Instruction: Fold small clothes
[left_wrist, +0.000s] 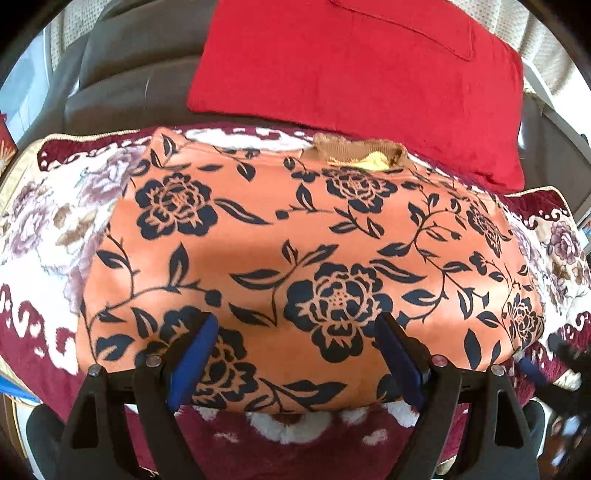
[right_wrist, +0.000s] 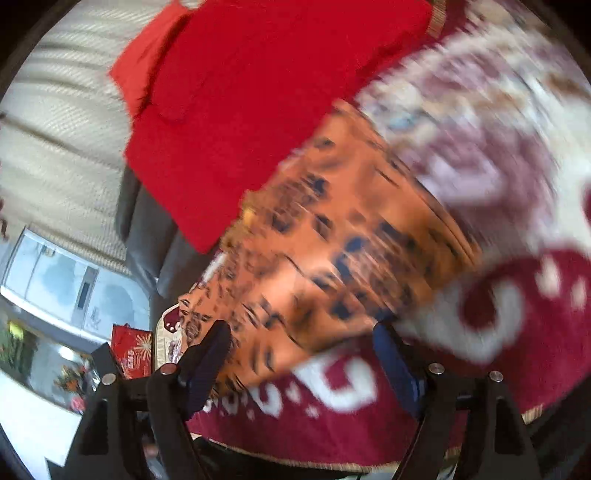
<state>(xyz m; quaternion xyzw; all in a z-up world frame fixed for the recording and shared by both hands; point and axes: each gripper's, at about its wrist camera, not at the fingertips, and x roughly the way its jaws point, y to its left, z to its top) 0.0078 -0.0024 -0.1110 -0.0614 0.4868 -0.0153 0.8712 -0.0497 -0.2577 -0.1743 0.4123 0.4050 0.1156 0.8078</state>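
Orange floral garment (left_wrist: 295, 240) flat on blanket (left_wrist: 44, 229); red cushion (left_wrist: 351, 74) behind; both tongs agape, empty.

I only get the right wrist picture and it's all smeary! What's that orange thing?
Observer: An orange garment with black flowers, lying flat on the plush blanket.
Operator: Is anything poking out of it?
Observer: Yes, a brown knit collar at its far edge, with some yellow inside.
Operator: Is the other gripper grabbing it?
Observer: No, the left gripper is open, fingers apart above the cloth.
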